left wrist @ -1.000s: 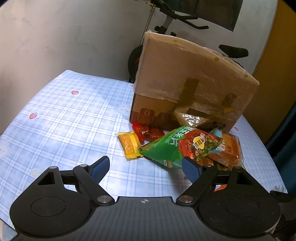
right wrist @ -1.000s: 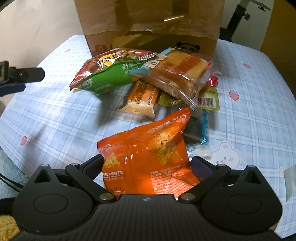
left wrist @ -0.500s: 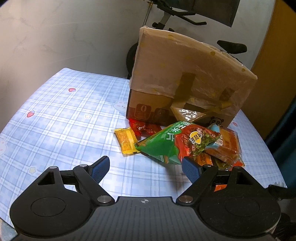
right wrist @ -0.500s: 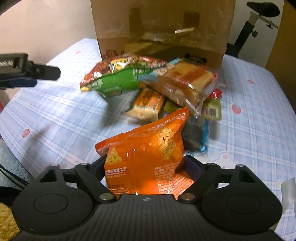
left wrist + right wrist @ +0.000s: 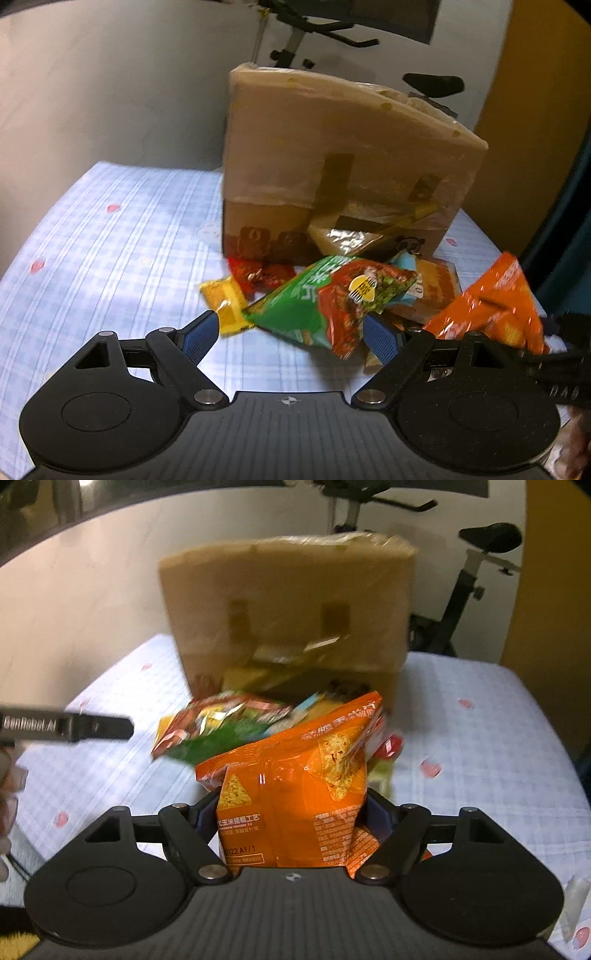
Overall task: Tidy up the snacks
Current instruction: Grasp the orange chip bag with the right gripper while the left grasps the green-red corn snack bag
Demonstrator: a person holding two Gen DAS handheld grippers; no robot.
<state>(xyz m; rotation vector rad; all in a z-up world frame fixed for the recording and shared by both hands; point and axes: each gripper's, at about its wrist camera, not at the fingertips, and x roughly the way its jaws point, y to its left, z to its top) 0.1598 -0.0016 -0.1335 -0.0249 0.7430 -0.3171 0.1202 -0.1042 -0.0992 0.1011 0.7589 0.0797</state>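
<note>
An orange chip bag (image 5: 295,786) stands between the fingers of my right gripper (image 5: 293,801), whose jaws are closing; the pads press its sides and it hangs above the cloth. In the left wrist view the same orange bag (image 5: 491,302) shows raised at the right. My left gripper (image 5: 290,321) is open, with nothing held. Just beyond its blue pads (image 5: 199,334) lies a green and red snack bag (image 5: 325,299) on the pile. A yellow packet (image 5: 225,299), a red packet (image 5: 262,275) and a wrapped cake (image 5: 436,284) lie around it.
A tall brown paper bag (image 5: 332,166) stands behind the pile, open toward me, on a blue checked cloth (image 5: 110,240). An exercise bike (image 5: 480,554) stands beyond the table. One finger of the left gripper (image 5: 74,725) reaches in from the left edge.
The right gripper's jaws have come in against the orange bag and lifted it off the cloth, tilting the view up. The orange bag now shows in the left wrist view. The left gripper rolled slightly.
</note>
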